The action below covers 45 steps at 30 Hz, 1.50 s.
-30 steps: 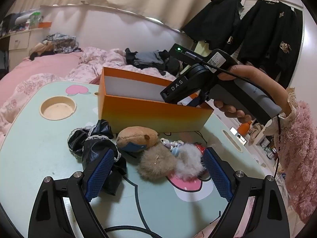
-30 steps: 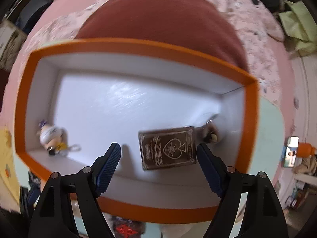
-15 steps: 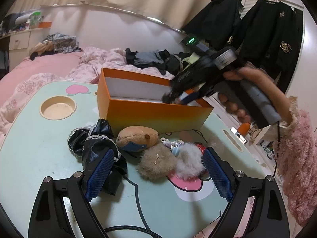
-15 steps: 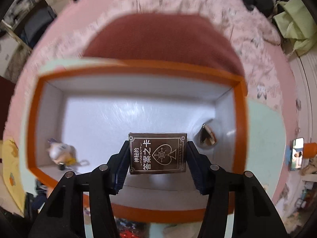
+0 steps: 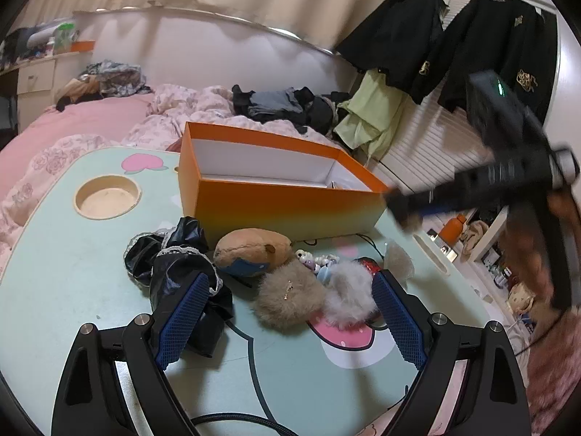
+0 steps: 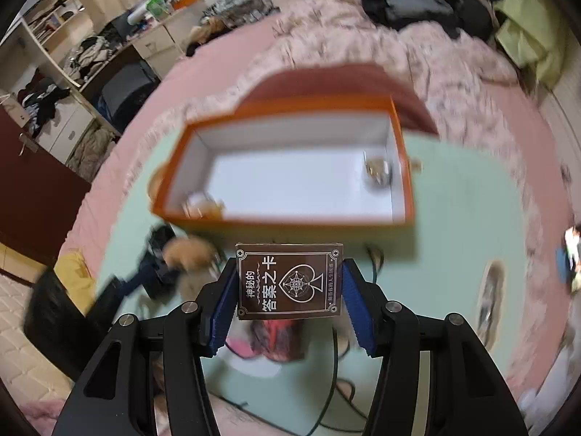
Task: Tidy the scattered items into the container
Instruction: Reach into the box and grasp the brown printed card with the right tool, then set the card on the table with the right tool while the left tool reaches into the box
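A pink-sheeted bed [image 5: 90,120] with rumpled floral bedding spreads behind everything, dark clothes heaped on it. On the bed stands the pale mint-green counter [image 5: 54,254], with a round beige cup recess [image 5: 108,198] near its far left corner. Towards the counter's far side sits the long orange cardboard box with a white inside [image 5: 290,210], open at the top. Inside it, in the right wrist view, a small shiny item lies in the far right corner [image 6: 377,170] and a small blurred figure lies in the near left corner [image 6: 201,205]; what they are cannot be told.

In front of the box, on the counter, a cluster of loose items lies together: a crumpled black glossy garment with lace trim [image 5: 178,269], a tan plush animal with a blue patch [image 5: 252,250], a brown fluffy pompom [image 5: 288,299] touching a grey-white fluffy pompom [image 5: 348,303], and a small pale beaded trinket [image 5: 312,259] between the plush and the pompoms.

The left gripper [image 5: 288,321] hangs low over this cluster, its fingers spread wide with nothing gripped between them. The right gripper [image 6: 288,296] is above the counter, nearer than the box, and its fingers clamp the dark brown card box printed with a pale heart emblem and Chinese characters [image 6: 288,281] by its two short sides, held clear of the orange box.
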Each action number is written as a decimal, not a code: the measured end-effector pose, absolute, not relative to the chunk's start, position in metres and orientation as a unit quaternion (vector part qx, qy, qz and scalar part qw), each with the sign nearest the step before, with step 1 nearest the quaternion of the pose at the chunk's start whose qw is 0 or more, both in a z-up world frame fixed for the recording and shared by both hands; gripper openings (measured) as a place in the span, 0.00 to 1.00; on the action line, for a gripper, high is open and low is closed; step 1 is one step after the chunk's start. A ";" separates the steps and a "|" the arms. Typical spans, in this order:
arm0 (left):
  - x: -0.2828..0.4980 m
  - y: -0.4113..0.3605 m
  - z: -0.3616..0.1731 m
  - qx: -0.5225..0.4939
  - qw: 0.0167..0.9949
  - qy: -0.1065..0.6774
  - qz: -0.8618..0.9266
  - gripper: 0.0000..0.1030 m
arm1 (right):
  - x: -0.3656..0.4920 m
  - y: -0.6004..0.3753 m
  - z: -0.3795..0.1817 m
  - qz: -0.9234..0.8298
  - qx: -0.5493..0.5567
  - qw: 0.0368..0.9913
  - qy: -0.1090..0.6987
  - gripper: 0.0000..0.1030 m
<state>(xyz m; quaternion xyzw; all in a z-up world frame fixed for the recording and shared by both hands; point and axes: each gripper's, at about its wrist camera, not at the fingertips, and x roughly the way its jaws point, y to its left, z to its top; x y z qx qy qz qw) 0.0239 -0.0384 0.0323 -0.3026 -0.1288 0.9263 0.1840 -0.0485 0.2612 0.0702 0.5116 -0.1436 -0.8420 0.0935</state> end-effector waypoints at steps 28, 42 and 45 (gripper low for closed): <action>-0.113 0.024 0.096 -0.424 0.138 -0.045 0.894 0.89 | -0.053 0.363 0.056 -0.871 0.362 -0.009 -0.332 0.56; -0.119 -0.002 0.059 -0.499 0.112 -0.048 0.858 0.88 | -0.070 0.328 0.025 -0.860 0.425 0.002 -0.283 0.28; -0.117 0.002 0.069 -0.478 0.120 -0.055 0.868 0.88 | -0.064 0.330 0.026 -0.858 0.420 0.011 -0.296 0.28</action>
